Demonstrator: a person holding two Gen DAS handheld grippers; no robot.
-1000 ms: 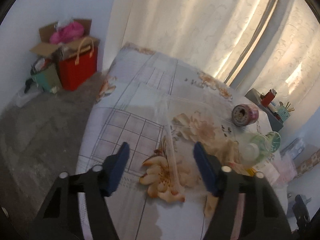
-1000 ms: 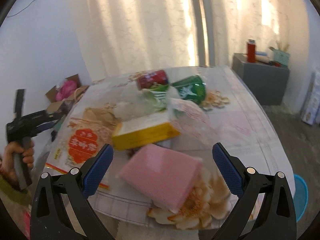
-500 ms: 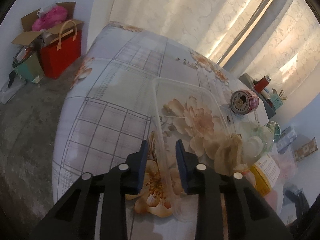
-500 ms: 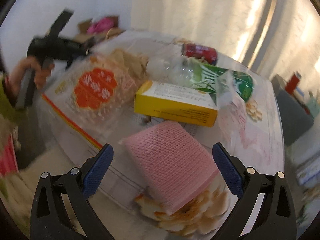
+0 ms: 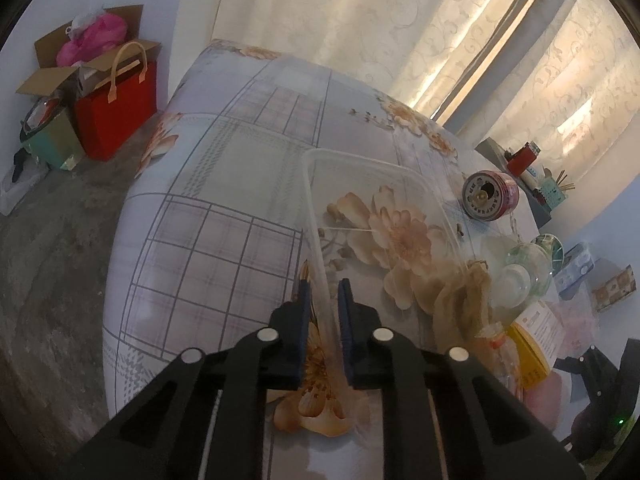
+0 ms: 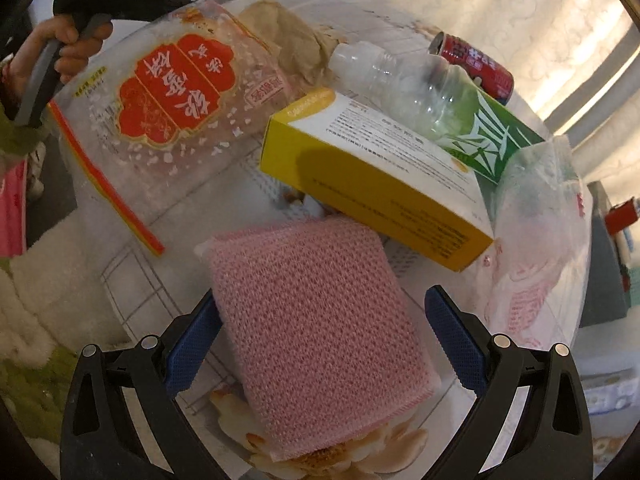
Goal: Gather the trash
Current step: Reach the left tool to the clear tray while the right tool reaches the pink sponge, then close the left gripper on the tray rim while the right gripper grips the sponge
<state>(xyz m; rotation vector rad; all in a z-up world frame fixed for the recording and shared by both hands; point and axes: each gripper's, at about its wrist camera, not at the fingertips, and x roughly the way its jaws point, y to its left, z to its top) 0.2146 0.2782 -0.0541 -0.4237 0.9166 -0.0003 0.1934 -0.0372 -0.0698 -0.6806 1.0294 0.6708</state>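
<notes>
The floral table (image 5: 224,184) lies mostly bare on its far side; trash crowds the end by the clear container (image 5: 384,184). The left gripper (image 5: 323,312), jaws just closing, pinches the container's near wall. Beside it, the right gripper (image 6: 320,336) stands wide apart astride the pink sponge (image 6: 316,320) at the table's edge, yellow box (image 6: 372,176) just beyond.

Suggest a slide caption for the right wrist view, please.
Open right gripper straddles a pink sponge on the table, beside a yellow box and empty bottle.
</notes>
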